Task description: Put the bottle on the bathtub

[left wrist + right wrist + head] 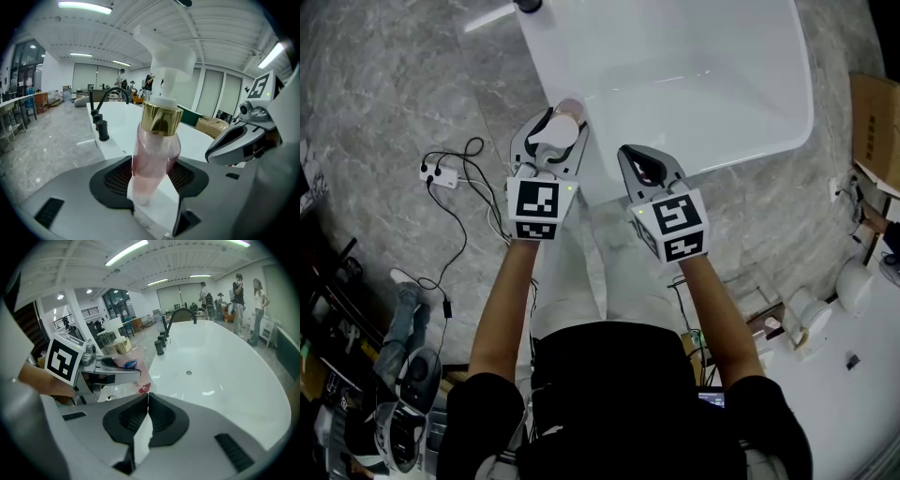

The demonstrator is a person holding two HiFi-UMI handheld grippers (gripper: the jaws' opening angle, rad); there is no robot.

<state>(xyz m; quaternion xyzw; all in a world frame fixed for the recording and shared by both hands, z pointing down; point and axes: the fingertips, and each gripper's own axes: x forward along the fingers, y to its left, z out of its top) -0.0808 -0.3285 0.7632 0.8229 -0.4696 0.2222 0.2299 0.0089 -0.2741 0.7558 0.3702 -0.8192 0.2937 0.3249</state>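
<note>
Left tongs (pixel 152 176) are clamped on the bottle (pixel 157 150), dark ribbed pads pressing both sides of its clear pink plastic body, which tilts a little between them. Up top sits a shiny gold collar (pixel 161 119) and a chunky white pump head (pixel 166 56). From the right tongs' camera the bottle's label shows a small blue oval badge (pixel 131 364) and a red motif lower down, but the print is too small to read. Right tongs (pixel 146 416) sit just to the right of the left pair, jaws pressed together with nothing between them. Straight ahead of both lies the bathtub (pixel 225 380), smooth glossy white and rounded, with a curved black tap (pixel 180 315) at its far rim. The bottle's base hangs at the tub's near edge, right under the left tongs; whether it touches, I cannot tell. Below both pairs runs a grey veined marble floor (pixel 384 84).
</note>
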